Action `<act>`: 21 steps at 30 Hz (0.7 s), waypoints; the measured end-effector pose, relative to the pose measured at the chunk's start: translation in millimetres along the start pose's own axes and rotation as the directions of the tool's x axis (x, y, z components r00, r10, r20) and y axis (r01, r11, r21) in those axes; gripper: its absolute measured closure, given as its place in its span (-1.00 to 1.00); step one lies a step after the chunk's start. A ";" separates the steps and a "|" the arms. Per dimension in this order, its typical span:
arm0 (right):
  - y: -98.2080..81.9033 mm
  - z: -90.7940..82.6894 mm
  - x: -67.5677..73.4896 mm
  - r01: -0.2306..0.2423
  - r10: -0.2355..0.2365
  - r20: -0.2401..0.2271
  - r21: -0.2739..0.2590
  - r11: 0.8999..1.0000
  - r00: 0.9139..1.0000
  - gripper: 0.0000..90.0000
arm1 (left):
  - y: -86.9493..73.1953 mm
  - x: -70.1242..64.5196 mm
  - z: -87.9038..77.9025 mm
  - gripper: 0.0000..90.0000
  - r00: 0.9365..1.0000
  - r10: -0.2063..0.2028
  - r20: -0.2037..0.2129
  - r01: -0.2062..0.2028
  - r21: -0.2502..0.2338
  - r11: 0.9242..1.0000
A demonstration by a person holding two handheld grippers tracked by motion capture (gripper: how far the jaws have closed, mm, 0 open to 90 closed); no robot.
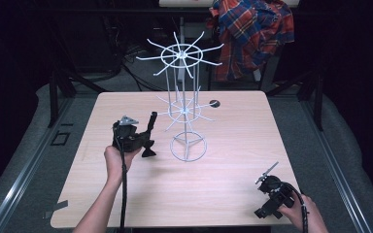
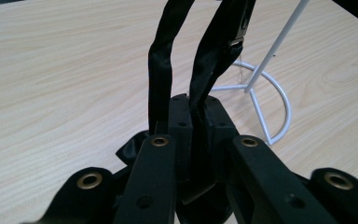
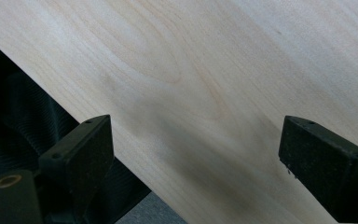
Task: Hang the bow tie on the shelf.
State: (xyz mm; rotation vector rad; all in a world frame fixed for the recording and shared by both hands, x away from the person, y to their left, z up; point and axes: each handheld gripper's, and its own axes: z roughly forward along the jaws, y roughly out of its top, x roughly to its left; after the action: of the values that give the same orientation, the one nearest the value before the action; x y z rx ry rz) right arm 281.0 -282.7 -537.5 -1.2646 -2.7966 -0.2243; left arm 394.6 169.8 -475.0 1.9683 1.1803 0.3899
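Observation:
A black strap (image 1: 151, 122) with a small metal clasp is pinched in my left gripper (image 1: 144, 141), left of the white wire rack (image 1: 182, 97) on the wooden table (image 1: 233, 145). In the left gripper view the jaws of my left gripper (image 2: 196, 112) are shut on the strap (image 2: 161, 60). Two bands of it rise from the pads, and a loose end hangs below. The rack's ring base (image 2: 284, 102) lies just beyond. My right gripper (image 1: 267, 204) rests at the table's near right corner. There my right gripper (image 3: 198, 135) stands open over bare wood with nothing between its jaws.
The rack has two tiers of spoke-like hooks, the upper tier (image 1: 182, 52) well above the table. A round dark hole (image 1: 214, 103) marks the tabletop behind it. A plaid shirt (image 1: 252, 34) hangs beyond the far edge. The table's near edge (image 3: 121, 154) runs close under the right gripper.

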 end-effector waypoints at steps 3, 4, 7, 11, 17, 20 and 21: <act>0.1 -0.6 0.2 0.001 -0.001 0.002 0.001 1.000 1.000 -0.79 | 0.0 -0.5 -0.2 0.81 1.000 -0.005 -0.003 0.005 0.001 1.000; 0.1 -0.6 0.3 0.001 -0.001 0.002 0.001 1.000 1.000 -0.79 | 0.0 -0.4 -0.5 0.80 1.000 -0.005 -0.001 0.005 0.002 1.000; 0.2 -1.2 0.4 0.006 -0.006 0.007 0.004 1.000 1.000 -0.79 | 0.0 -0.1 -1.5 0.76 1.000 -0.009 0.005 0.009 0.008 1.000; -0.1 -1.6 0.7 0.002 -0.002 0.008 -0.001 1.000 1.000 -0.79 | -0.2 0.6 -0.6 0.56 1.000 -0.022 0.014 0.022 0.017 1.000; -0.5 -3.1 0.4 0.003 -0.003 0.011 -0.009 1.000 1.000 -0.79 | 1.5 -2.4 -0.9 -0.02 1.000 -0.021 -0.009 0.021 0.022 1.000; -0.6 -3.9 0.4 0.001 -0.001 0.014 -0.011 1.000 1.000 -0.79 | 1.9 -3.4 -3.2 -0.19 1.000 -0.017 -0.001 0.017 0.025 1.000; -1.0 -4.0 0.3 0.002 -0.001 0.015 -0.020 1.000 1.000 -0.79 | 1.8 -3.8 -3.8 -0.27 1.000 -0.016 -0.005 0.016 0.017 1.000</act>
State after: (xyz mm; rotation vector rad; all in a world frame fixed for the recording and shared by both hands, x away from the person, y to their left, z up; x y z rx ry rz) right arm 280.1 -283.8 -533.7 -1.2735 -2.8149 -0.2448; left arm 391.4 167.9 -470.8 1.9722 1.2051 0.3780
